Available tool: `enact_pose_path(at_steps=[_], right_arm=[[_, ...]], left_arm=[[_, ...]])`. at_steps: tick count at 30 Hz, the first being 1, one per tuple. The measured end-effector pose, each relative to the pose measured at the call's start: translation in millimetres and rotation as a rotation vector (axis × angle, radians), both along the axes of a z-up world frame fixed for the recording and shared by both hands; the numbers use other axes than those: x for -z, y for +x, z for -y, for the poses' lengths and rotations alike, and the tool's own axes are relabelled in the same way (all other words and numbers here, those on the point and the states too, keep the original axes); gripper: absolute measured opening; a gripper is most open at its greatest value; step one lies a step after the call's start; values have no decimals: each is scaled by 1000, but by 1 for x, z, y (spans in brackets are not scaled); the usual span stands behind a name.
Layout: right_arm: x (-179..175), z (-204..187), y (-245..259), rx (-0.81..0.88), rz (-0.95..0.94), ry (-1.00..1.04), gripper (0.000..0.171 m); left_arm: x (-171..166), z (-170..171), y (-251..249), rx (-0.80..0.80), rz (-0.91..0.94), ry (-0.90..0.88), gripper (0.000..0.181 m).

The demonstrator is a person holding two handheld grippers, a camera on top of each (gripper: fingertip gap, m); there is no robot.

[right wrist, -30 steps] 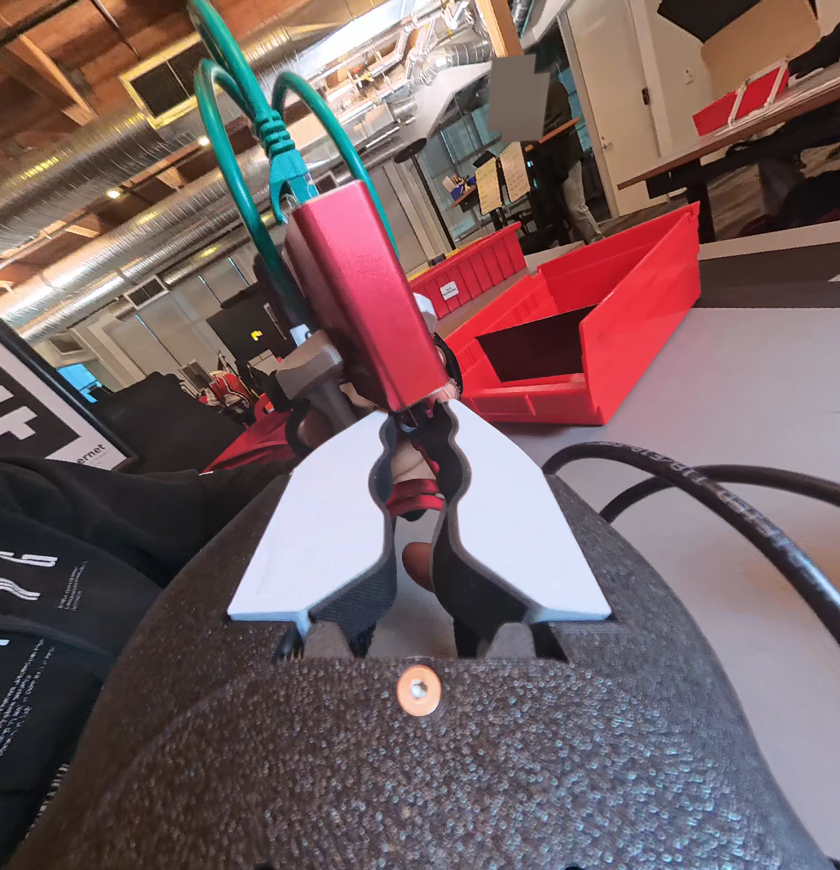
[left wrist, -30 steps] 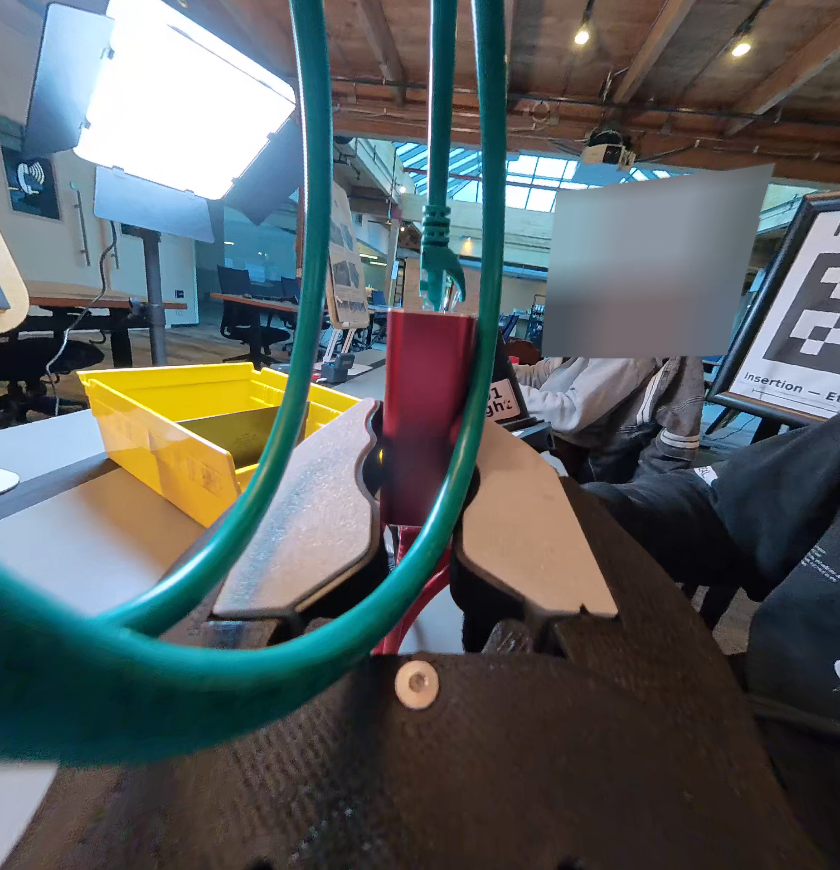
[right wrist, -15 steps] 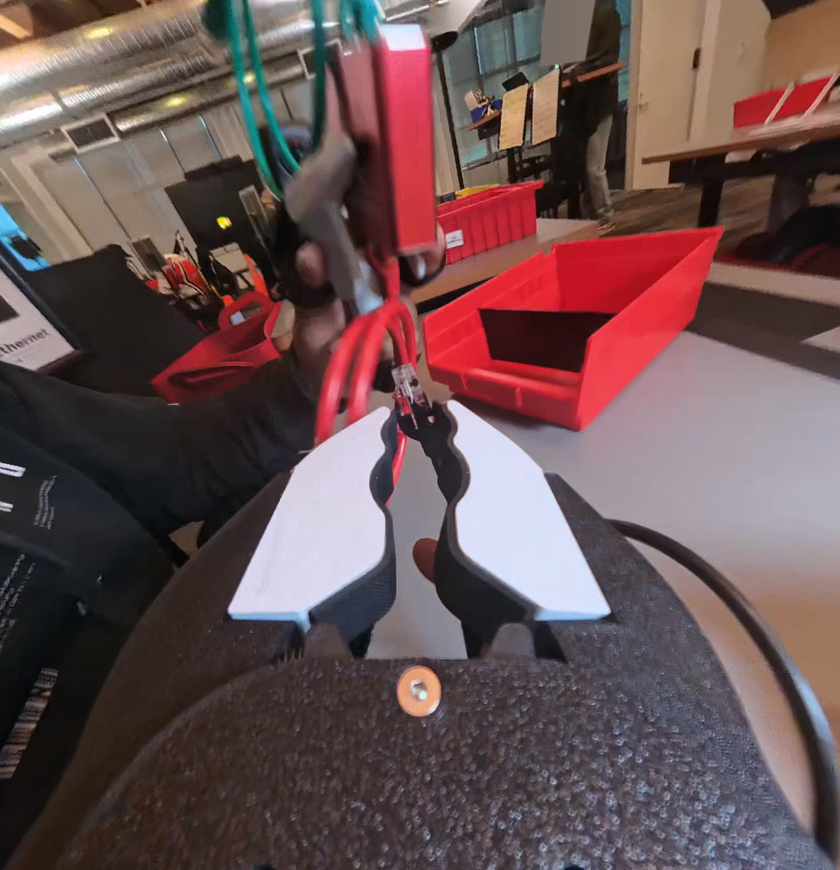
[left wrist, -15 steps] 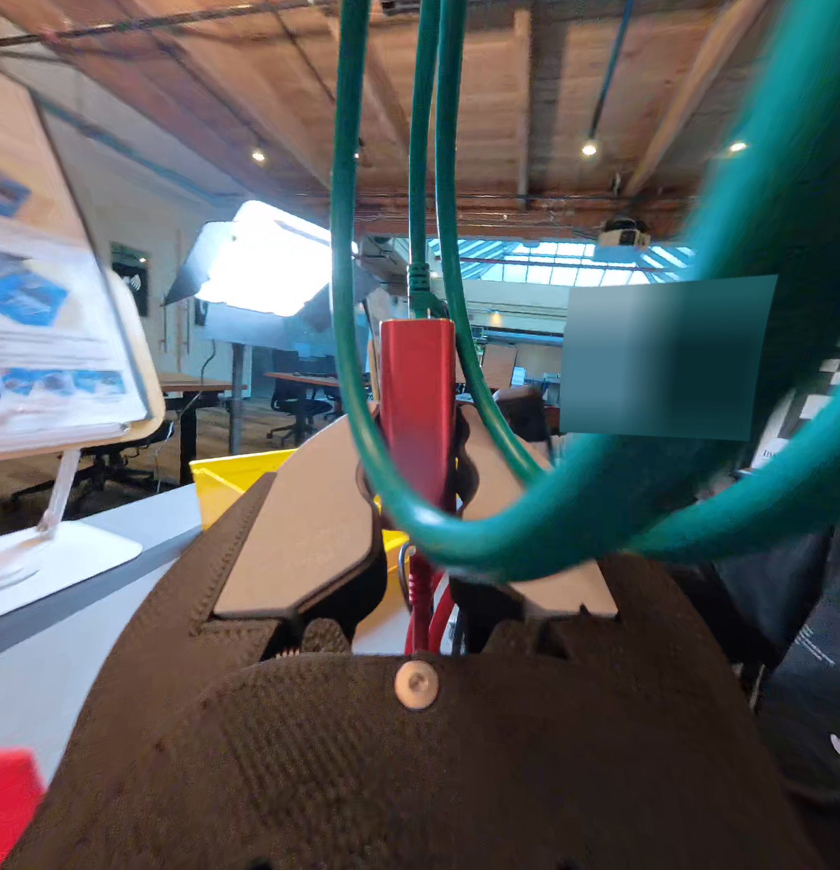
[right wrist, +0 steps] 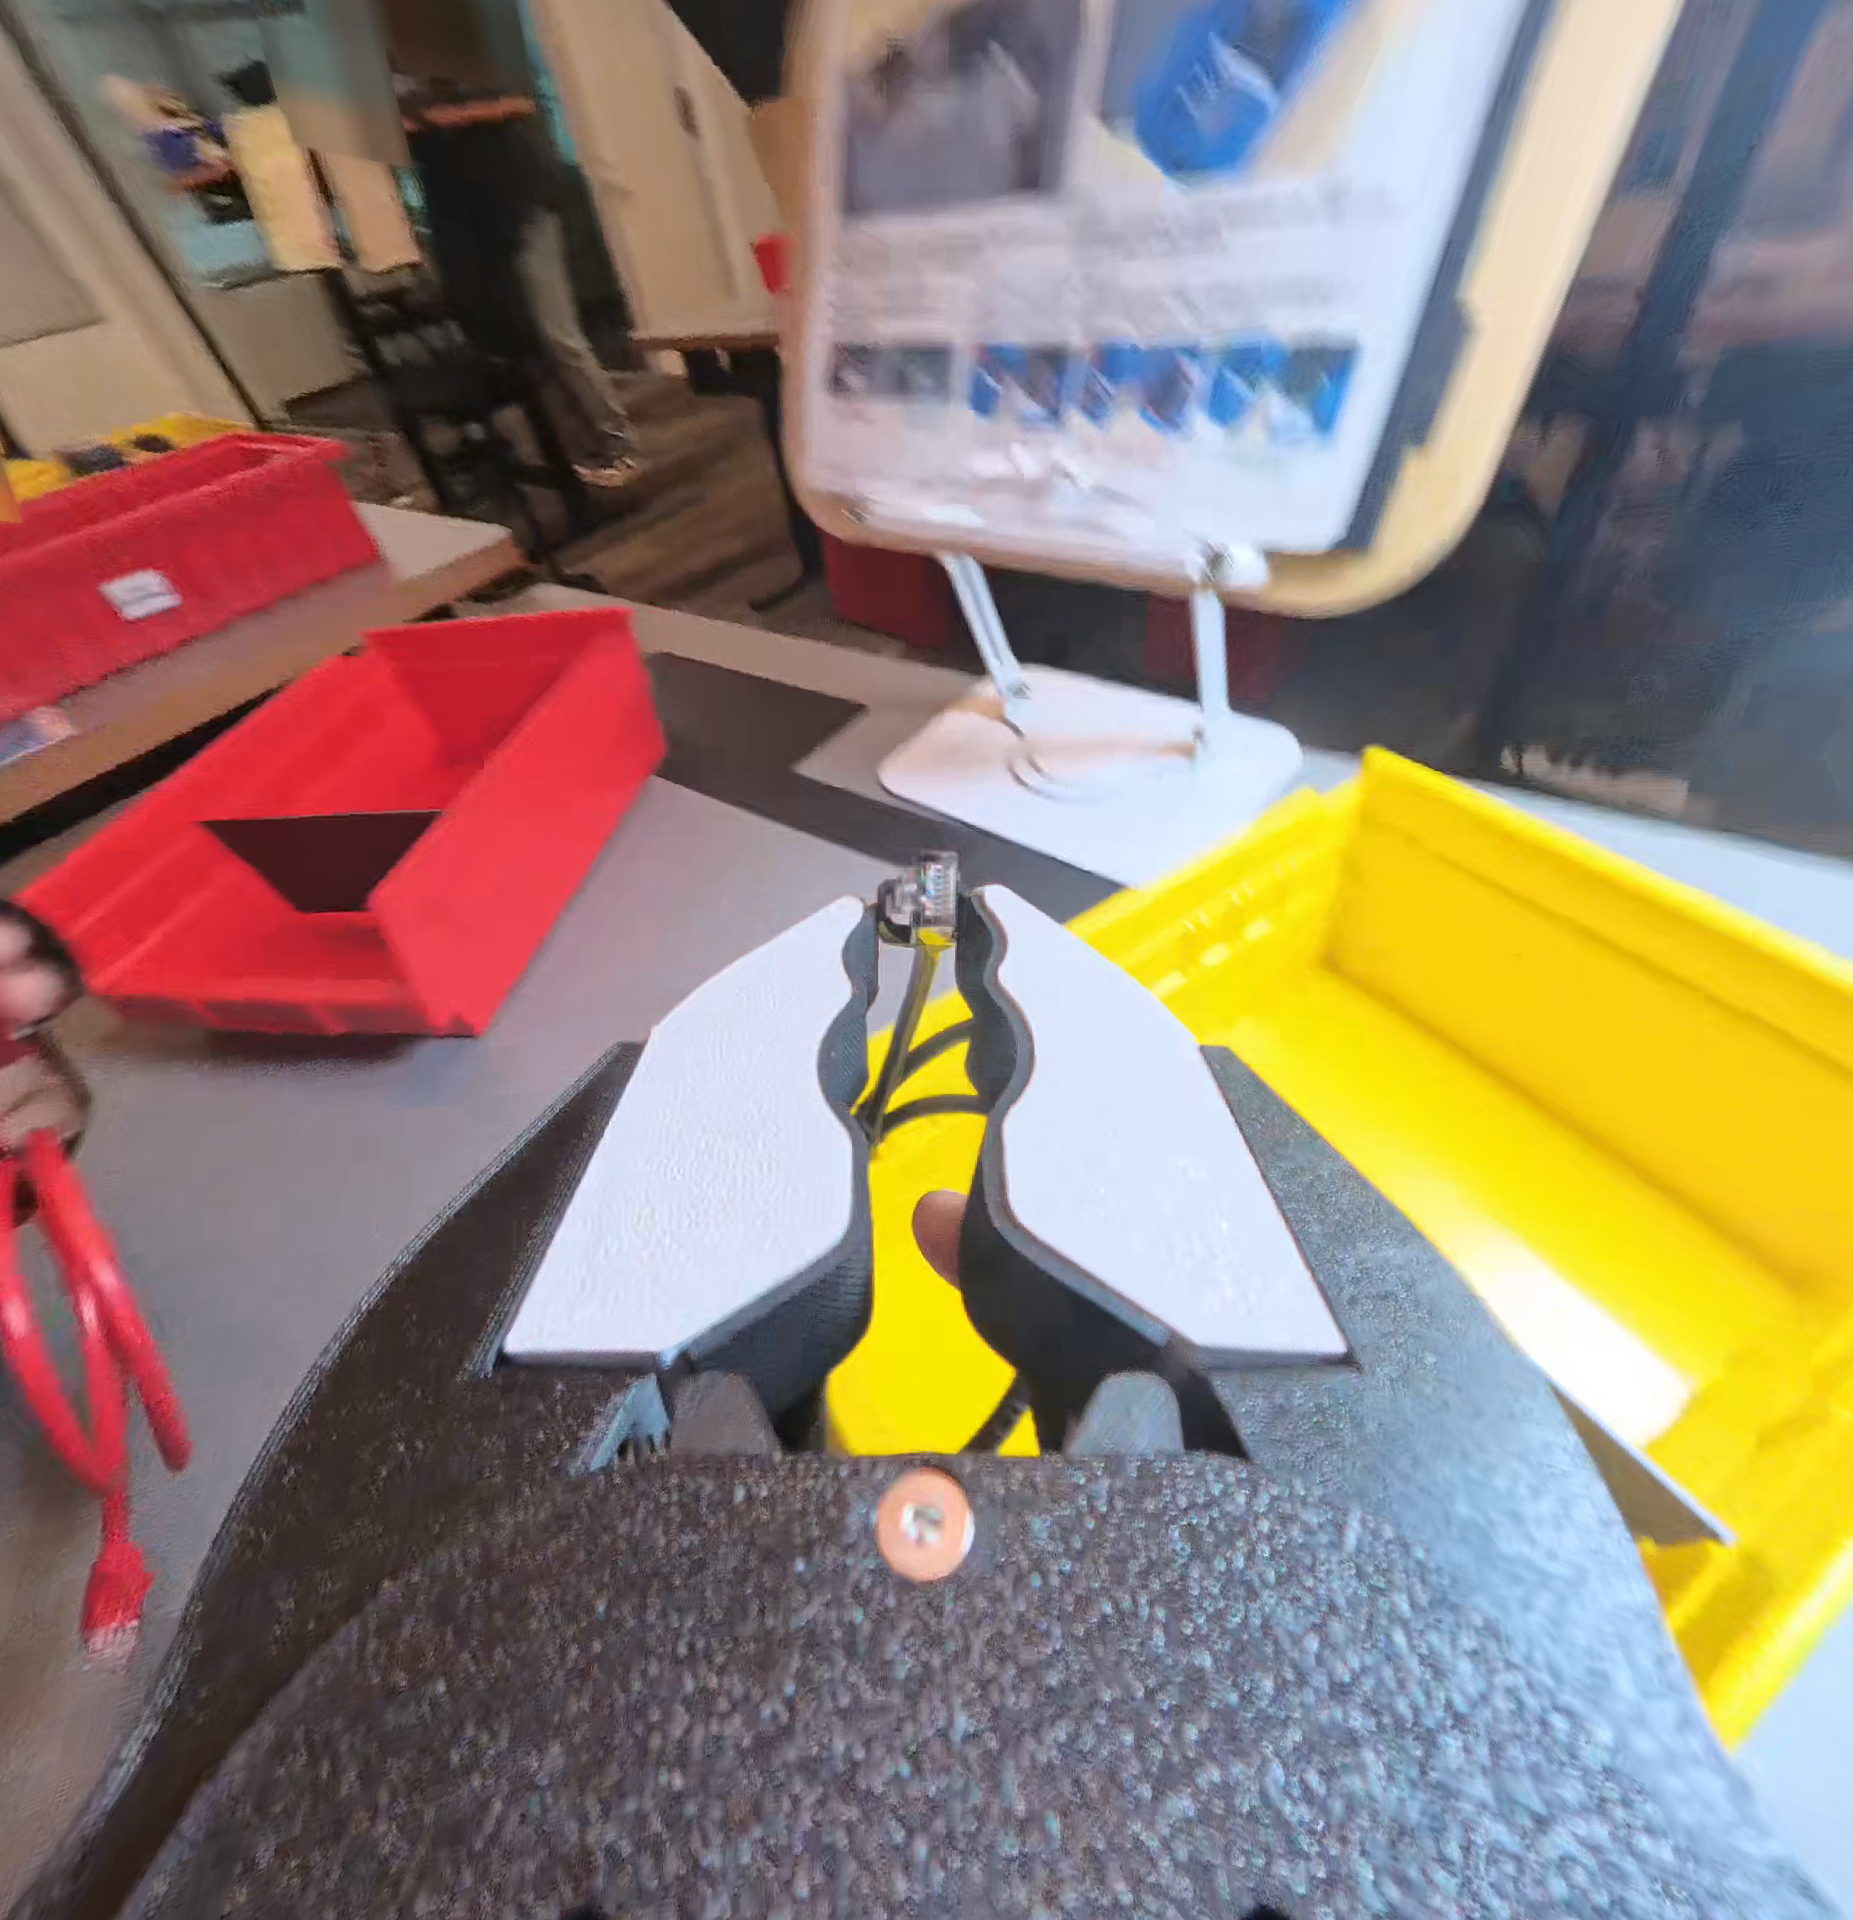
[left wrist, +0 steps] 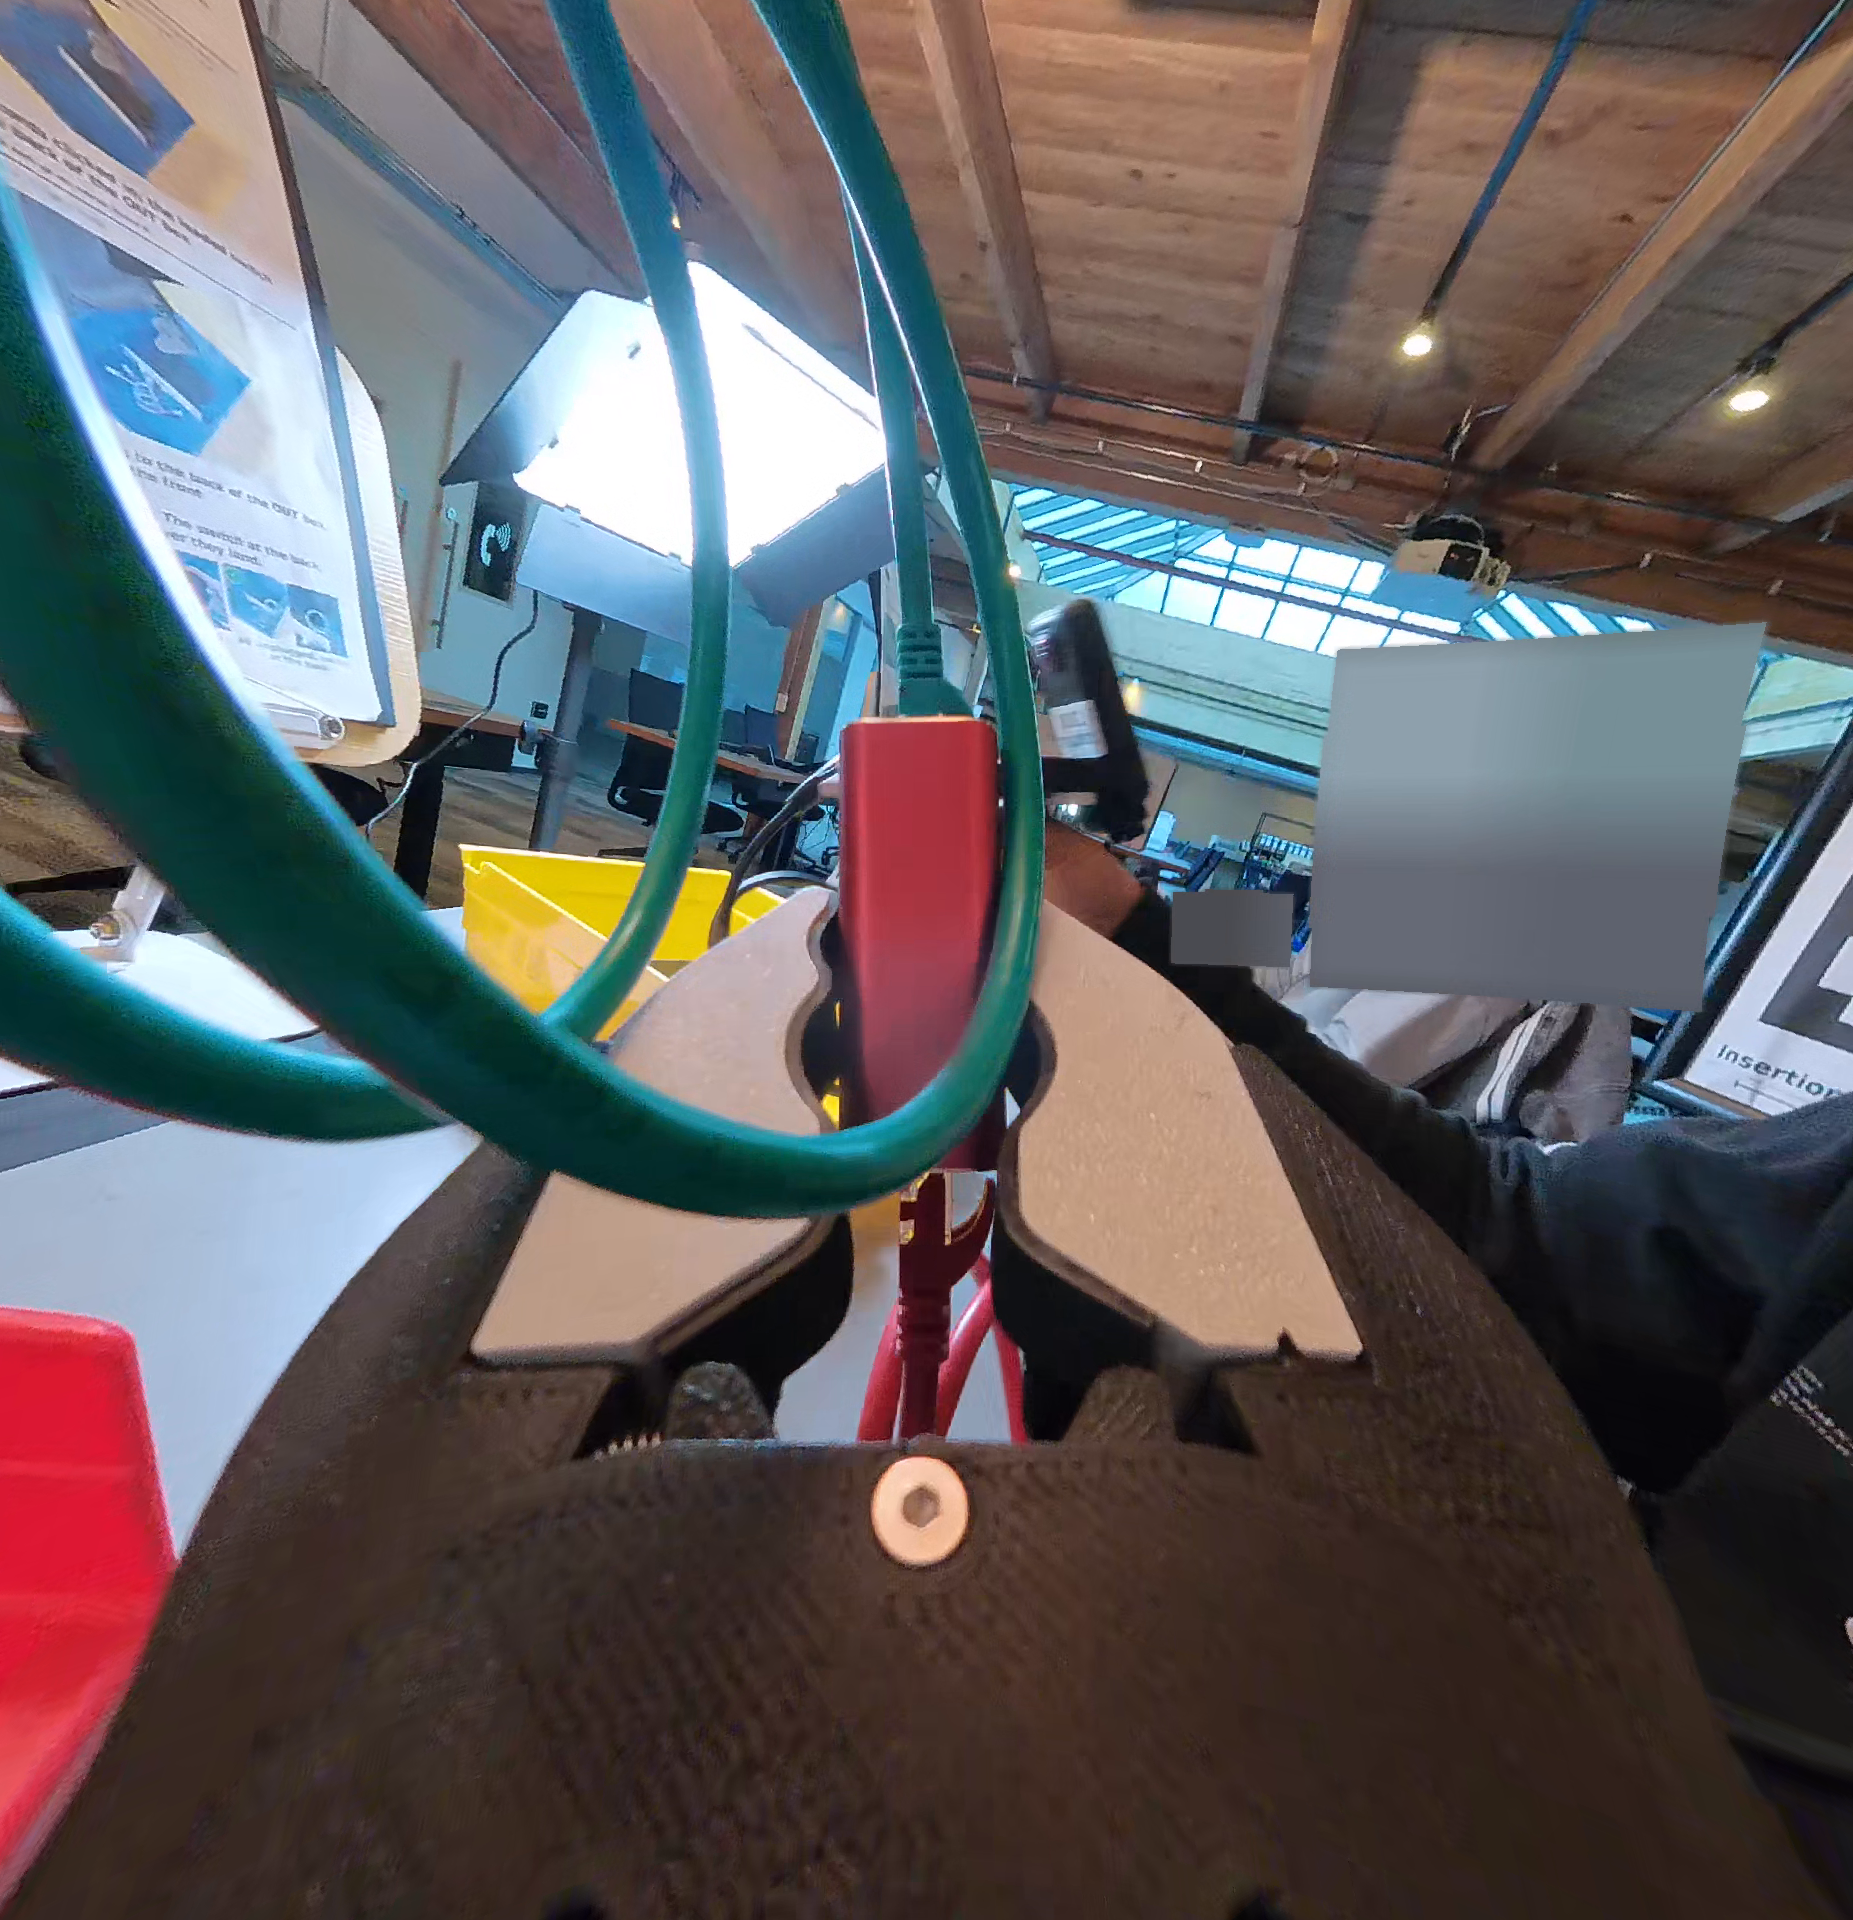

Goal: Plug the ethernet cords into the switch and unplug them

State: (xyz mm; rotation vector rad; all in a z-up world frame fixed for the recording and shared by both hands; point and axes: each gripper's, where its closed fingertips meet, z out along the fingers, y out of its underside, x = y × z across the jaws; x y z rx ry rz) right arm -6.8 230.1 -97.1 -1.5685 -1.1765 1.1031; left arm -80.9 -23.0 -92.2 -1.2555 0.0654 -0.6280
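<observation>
— Right gripper (right wrist: 917,904) has swung away from the switch and is now hanging over the near-left corner of the yellow bin (right wrist: 1628,966). It is no longer on the red cord.

— What is it carrying?

— It is pinching a dark plug (right wrist: 927,878) at the very ends of its fingers, with the cord trailing down into the yellow bin. The grip is closed, but only barely on the plug.

— And the switch?

— It is being held in the air on the near side of the yellow bin (left wrist: 589,914). The left gripper (left wrist: 922,935) is clamping the switch (left wrist: 917,831) upright. A green cord (left wrist: 693,623) is sitting in its top end and the red cord (left wrist: 927,1278) in its bottom end.

— So what is worrying you?

— Three things, I think. The plug is sitting so far out on the fingertips that it may twist or slip as it is being pushed into a port. The green cord is looping across the front of the left gripper, so it may be snagging anything that approaches. And the red cord (right wrist: 70,1299) is dangling left of the yellow bin with its free end (right wrist: 117,1590) loose, so a tug there may be dragging on the switch.

— Can you see a free port?

— No, I cannot tell from here.
</observation>
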Motion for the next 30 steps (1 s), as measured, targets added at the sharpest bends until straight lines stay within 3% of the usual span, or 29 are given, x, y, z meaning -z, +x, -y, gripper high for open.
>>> enact_pose_path(at_steps=[2,6,9,15,18,22,26,30], right_arm=[[34,-32,1,85,82,-60,14],[73,-77,25,336,299,120,20],[44,-85,39,461,313,321,28],[0,-73,53,497,297,435,42],[-12,-28,31,278,165,396,40],[-24,79,-6,-184,-51,267,33],[14,190,-30,-675,-22,71,33],[39,257,-46,-908,-6,-75,39]], left_arm=[[2,-1,2,-2,-20,-4,27],[8,-5,2,-9,-36,-16,27],[13,-8,0,-9,-20,-32,27],[12,-7,0,-10,-3,-24,26],[9,-6,1,-6,16,-10,26],[5,-5,4,30,74,7,27],[0,-3,7,80,149,40,26],[-1,-1,7,90,162,46,27]])
